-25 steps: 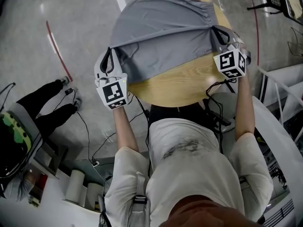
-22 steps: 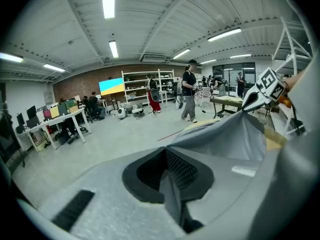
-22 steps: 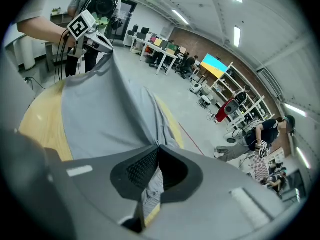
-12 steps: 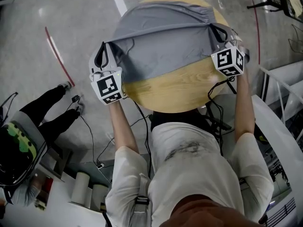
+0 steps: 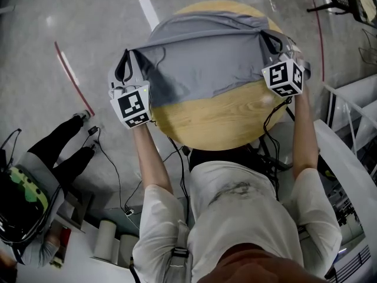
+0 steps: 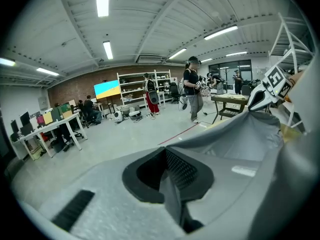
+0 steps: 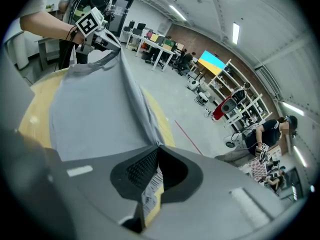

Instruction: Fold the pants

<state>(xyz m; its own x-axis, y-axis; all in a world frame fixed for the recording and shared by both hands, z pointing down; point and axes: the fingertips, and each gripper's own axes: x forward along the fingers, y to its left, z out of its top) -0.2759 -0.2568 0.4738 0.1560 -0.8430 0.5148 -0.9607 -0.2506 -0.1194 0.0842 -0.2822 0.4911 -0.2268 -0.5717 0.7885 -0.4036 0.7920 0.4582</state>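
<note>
The hem has travelled! The grey fabric pants (image 5: 200, 58) have been carried further toward the far side of the round wooden tabletop (image 5: 218, 117). More bare wood now shows along the near edge than a second ago, and both tongs have gone away from the person with the cloth.

The pants now cover the far half of the tabletop, pulled flat from side to side, with a thin strip of wood peeking out at the far edge.

At the left edge, the left tongs (image 5: 128, 61) are pressed together on one near corner of the cloth, which runs straight out from between the pads.

At the right edge, the right tongs (image 5: 271, 42) are clamped on the other near corner, and a white printed label shows between the pads.

The near hem runs as a taut line from one pair of tongs to the other.

Beyond the left edge, a red line (image 5: 70, 69) is marked on the grey floor. Further toward the near left, a person's dark-trousered legs (image 5: 59, 152) stretch out.
</note>
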